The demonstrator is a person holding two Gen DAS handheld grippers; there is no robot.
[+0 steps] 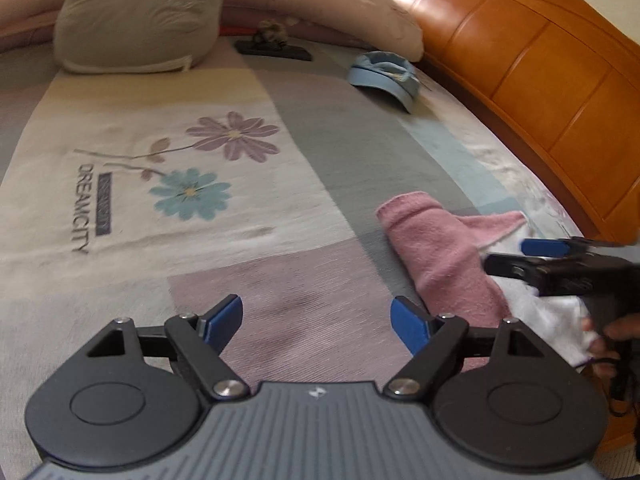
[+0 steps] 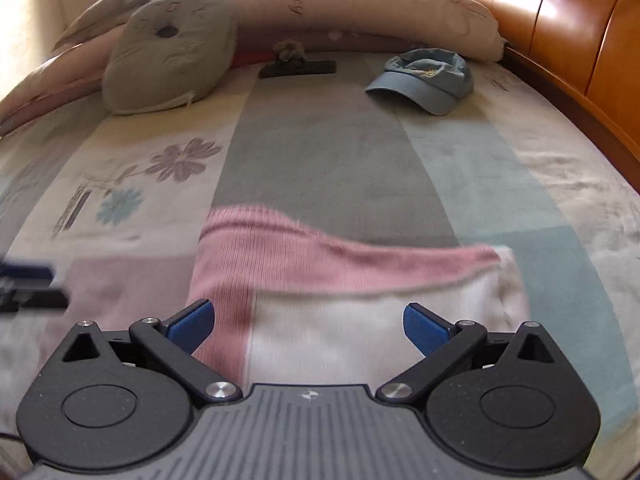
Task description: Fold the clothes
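A pink and white garment (image 2: 340, 276) lies partly folded on the bedspread (image 2: 328, 160). My right gripper (image 2: 309, 326) hangs open just above its near edge, nothing between the blue pads. In the left wrist view the same garment (image 1: 440, 248) lies to the right. My left gripper (image 1: 316, 322) stands open over bare bedspread (image 1: 280, 288), left of the cloth, holding nothing. The right gripper (image 1: 516, 256) shows there over the cloth, with a hand (image 1: 608, 340) behind it. At the left edge of the right wrist view the left gripper's fingers (image 2: 28, 280) appear blurred.
A light blue cap (image 2: 424, 80) lies at the far right of the bed, a grey cushion (image 2: 168, 64) at the far left. A dark flat object (image 2: 298, 68) sits between them before long pink pillows (image 2: 380, 4). An orange wooden headboard (image 1: 540, 80) runs along the right side.
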